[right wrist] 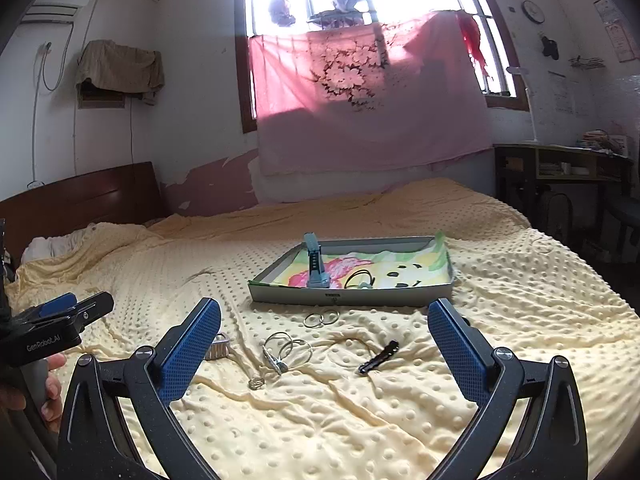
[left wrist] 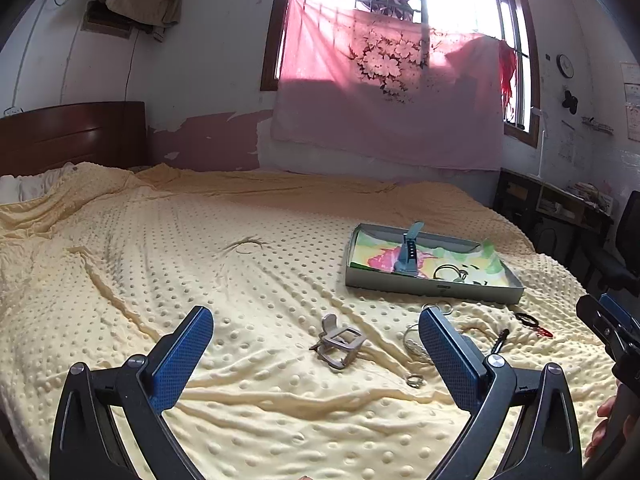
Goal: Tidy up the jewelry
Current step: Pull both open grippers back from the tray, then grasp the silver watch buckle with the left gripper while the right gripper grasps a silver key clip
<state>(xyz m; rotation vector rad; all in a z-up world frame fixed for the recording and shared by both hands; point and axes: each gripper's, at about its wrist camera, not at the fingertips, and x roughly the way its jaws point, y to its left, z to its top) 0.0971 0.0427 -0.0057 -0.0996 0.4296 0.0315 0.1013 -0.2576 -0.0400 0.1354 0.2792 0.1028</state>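
Observation:
A shallow grey box (left wrist: 432, 289) (right wrist: 352, 297) with a colourful liner lies on the yellow bedspread and holds a blue-grey watch (left wrist: 408, 254) (right wrist: 316, 266) and a black ring (left wrist: 446, 270) (right wrist: 358, 276). Loose in front of it are a beige watch strap (left wrist: 340, 342), silver hoops (right wrist: 290, 350), two thin rings (right wrist: 320, 318), a small ring (left wrist: 415, 380) (right wrist: 256, 383), a black clip (right wrist: 378, 356) (left wrist: 500, 340) and a red piece (left wrist: 538, 328). My left gripper (left wrist: 316, 316) hangs open above the strap. My right gripper (right wrist: 324, 306) is open above the hoops, holding nothing.
The dotted yellow bedspread (left wrist: 200, 248) covers a wide bed with a dark headboard (left wrist: 72, 136) at the left. A dark desk (right wrist: 560, 168) and a chair (left wrist: 624, 248) stand past the right edge. A hand (right wrist: 44, 384) holds the left gripper's handle.

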